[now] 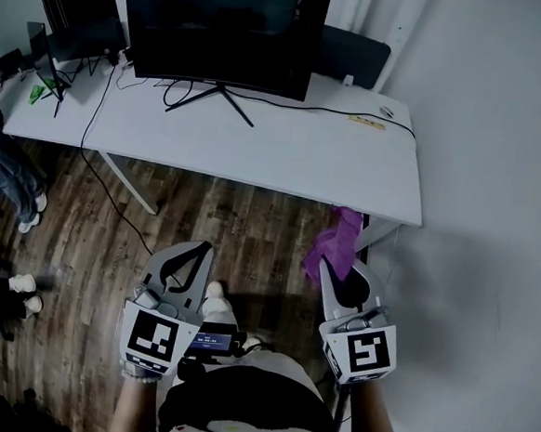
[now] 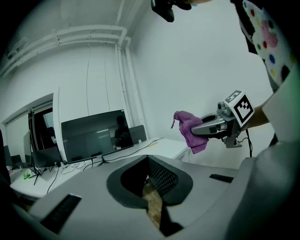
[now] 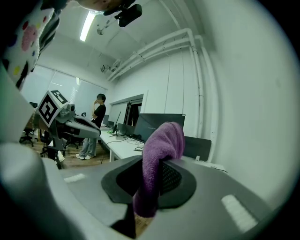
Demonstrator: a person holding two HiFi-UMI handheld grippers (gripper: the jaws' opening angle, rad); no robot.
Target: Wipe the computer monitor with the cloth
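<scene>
The dark curved monitor point(image 1: 220, 29) stands on its stand at the back of a white desk point(image 1: 294, 156); it also shows as the monitor point(image 2: 91, 136) and the monitor point(image 3: 157, 124). A purple cloth point(image 1: 337, 239) hangs from my right gripper point(image 1: 334, 273), which is shut on it, below the desk's front right corner. In the right gripper view the cloth point(image 3: 159, 154) drapes over the jaws. My left gripper point(image 1: 197, 256) is held over the wood floor, shut with nothing in it. The left gripper view shows the cloth point(image 2: 187, 126) bunched in the right gripper point(image 2: 197, 132).
Cables trail across the desk and down to the floor point(image 1: 98, 150). A second screen point(image 1: 77, 9) stands at the desk's far left. A person's legs point(image 1: 8, 171) are at the left edge; a person point(image 3: 96, 124) stands by the desks. A grey wall point(image 1: 497, 182) runs along the right.
</scene>
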